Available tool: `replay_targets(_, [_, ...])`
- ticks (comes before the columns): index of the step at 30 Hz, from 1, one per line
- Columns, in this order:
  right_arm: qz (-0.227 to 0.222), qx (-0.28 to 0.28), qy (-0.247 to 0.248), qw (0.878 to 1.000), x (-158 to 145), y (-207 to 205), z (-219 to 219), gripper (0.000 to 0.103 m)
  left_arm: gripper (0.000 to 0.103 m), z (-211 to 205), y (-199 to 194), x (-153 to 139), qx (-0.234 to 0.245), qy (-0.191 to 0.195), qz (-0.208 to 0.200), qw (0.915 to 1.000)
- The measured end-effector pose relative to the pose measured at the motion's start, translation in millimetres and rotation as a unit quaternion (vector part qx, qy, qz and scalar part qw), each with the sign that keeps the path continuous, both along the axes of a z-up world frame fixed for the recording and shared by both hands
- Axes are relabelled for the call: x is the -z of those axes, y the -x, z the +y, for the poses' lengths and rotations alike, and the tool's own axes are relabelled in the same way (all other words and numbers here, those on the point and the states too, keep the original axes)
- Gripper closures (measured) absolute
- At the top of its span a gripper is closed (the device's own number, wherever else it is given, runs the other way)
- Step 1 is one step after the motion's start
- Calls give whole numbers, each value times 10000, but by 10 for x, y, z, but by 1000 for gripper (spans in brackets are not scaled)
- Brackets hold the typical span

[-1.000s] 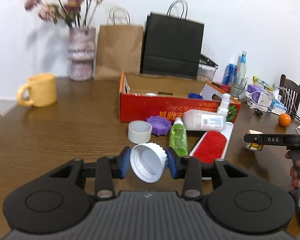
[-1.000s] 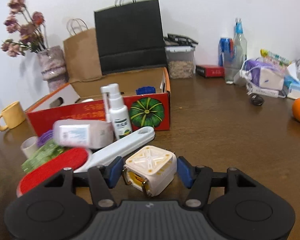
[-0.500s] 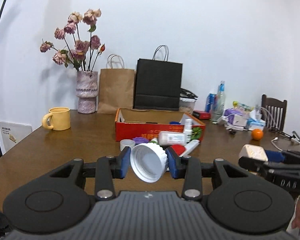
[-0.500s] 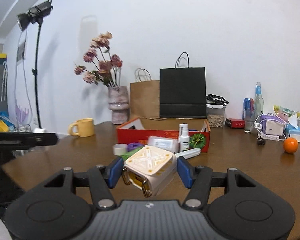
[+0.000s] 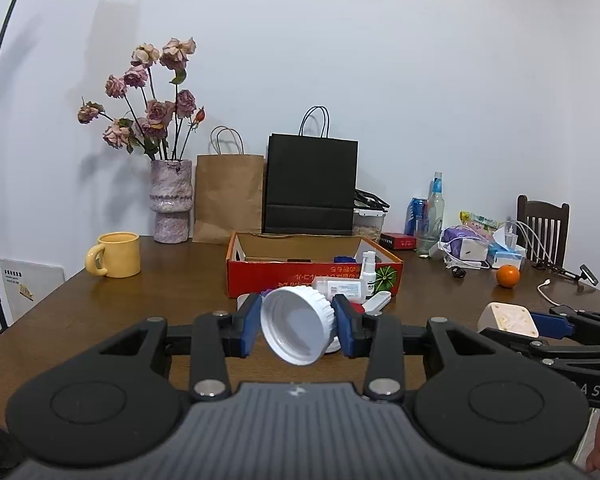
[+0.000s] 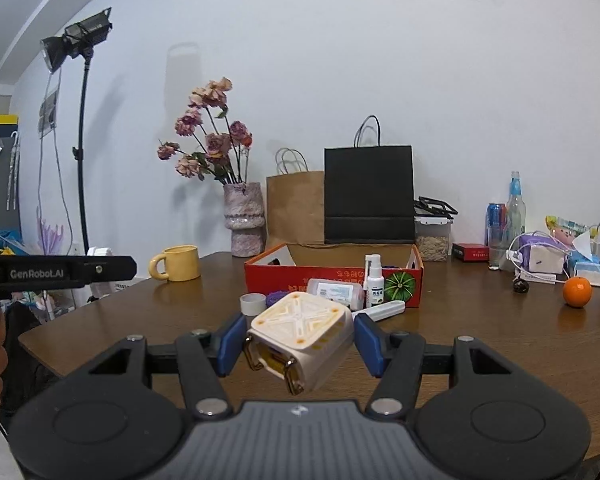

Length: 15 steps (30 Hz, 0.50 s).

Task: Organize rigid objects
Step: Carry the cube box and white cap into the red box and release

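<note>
Brown wooden tabletop [image 5: 172, 280] is filling both wrist views, with a white wall behind it. Nearest, the left gripper [image 5: 296, 330] is pinching a white ribbed plastic screw cap [image 5: 298, 328] between its blue pads, open side tilted toward the camera. The right gripper [image 6: 300, 344] is clamping a cream cube-shaped plastic device with orange corner dots [image 6: 300, 338], tilted, between its pads. Both items are hanging clear of the table.

Just beyond the fingertips, loose items are lying in a cluster: a white tape roll [image 6: 253, 304], a purple ribbed cap [image 6: 276, 298], a white labelled bottle on its side [image 6: 334, 291], an upright white spray bottle [image 6: 374, 282] and a long white handle [image 6: 380, 311]. Directly behind them, a red open cardboard box with a melon print [image 6: 332, 276] is standing, with only a few items visible inside.

Judgement: sorting is at an early-to-middle stage; two items are in hand and not yet placed, and the cluster is waiting.
</note>
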State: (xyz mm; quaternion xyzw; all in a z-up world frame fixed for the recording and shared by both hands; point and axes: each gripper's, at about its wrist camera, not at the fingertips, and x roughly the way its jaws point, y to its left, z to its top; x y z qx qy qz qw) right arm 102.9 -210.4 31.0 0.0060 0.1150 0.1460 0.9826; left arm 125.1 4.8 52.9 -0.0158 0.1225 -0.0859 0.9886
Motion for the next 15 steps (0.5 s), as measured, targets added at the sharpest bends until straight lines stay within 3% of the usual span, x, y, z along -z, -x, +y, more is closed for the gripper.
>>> replay_targets(8, [-98, -53, 119, 9999, -189, -747, -15, 45, 64, -25, -805, -132, -24, -110, -141, 9998])
replay_targets(15, [-243, -250, 156, 9993, -584, -1930, -21, 45, 64, -89, -1945, -513, -103, -395, -390, 9984])
